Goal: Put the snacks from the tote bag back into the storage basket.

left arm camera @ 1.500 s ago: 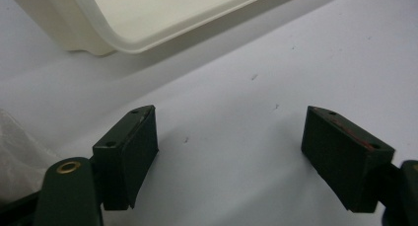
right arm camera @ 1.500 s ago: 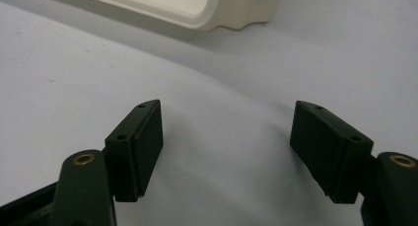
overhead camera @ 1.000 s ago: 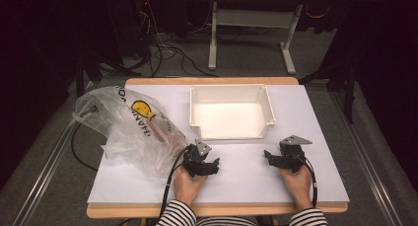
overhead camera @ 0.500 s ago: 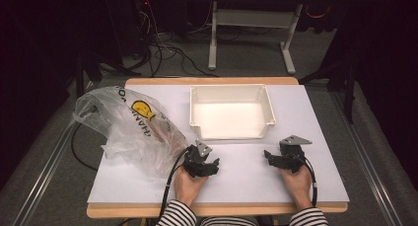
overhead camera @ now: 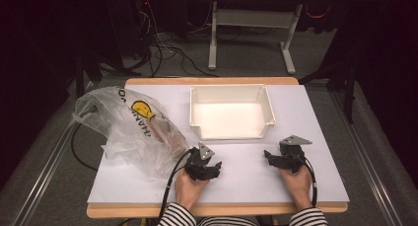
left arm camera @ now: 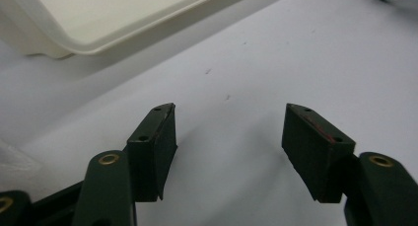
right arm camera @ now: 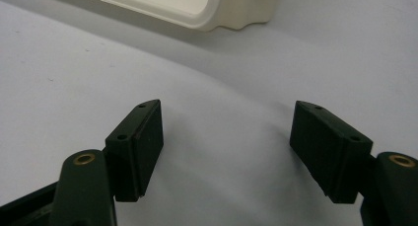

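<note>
Bag lies on bench at left, w/ left gripper just beside its near edge & tray in the middle; right gripper sits apart at right. Left gripper view: jaws have just been closing, w/ nothing between; tray ahead. Right gripper view: jaws wide apart, w/ nothing between, tray ahead.

The bag is thin, crinkled, clear plastic, glossy where it creases. The bin is smooth cream plastic. The table has a matt white top edged in wood.
</note>
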